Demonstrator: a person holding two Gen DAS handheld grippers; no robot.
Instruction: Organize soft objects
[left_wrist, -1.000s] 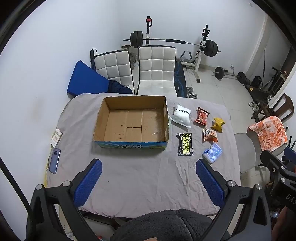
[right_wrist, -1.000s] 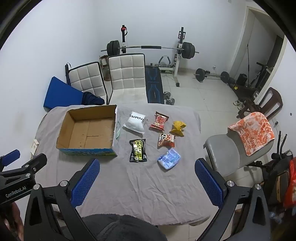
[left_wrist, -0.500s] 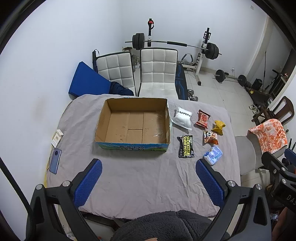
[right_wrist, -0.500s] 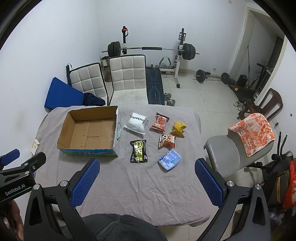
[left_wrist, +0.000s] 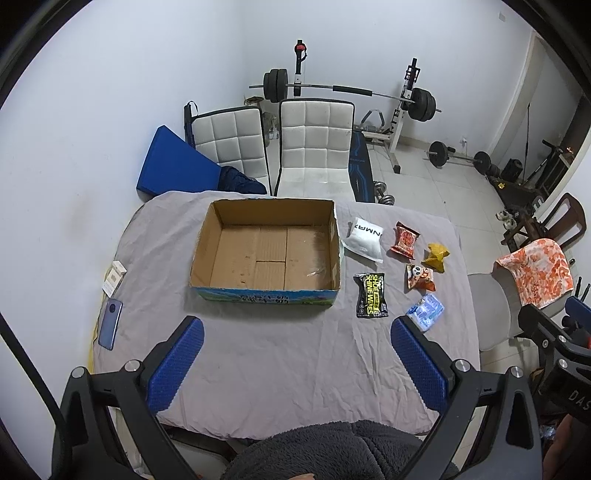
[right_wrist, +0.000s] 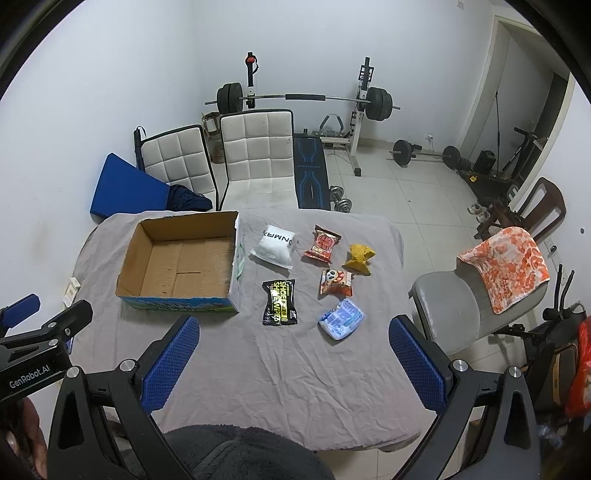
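Both grippers hover above the table's near edge, left gripper and right gripper each spread wide with nothing between the fingers. Box sits toward the far edge, open. To its right, six packets: white pouch, red bag, yellow bag, panda snack, wipes, blue pack.

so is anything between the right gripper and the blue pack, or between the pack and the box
Nothing visible. Bare cloth lies between the open right gripper and the blue pack. Toward the box, the black wipes pack lies roughly on the line, flat on the cloth, so a lifted pack would likely pass over it.
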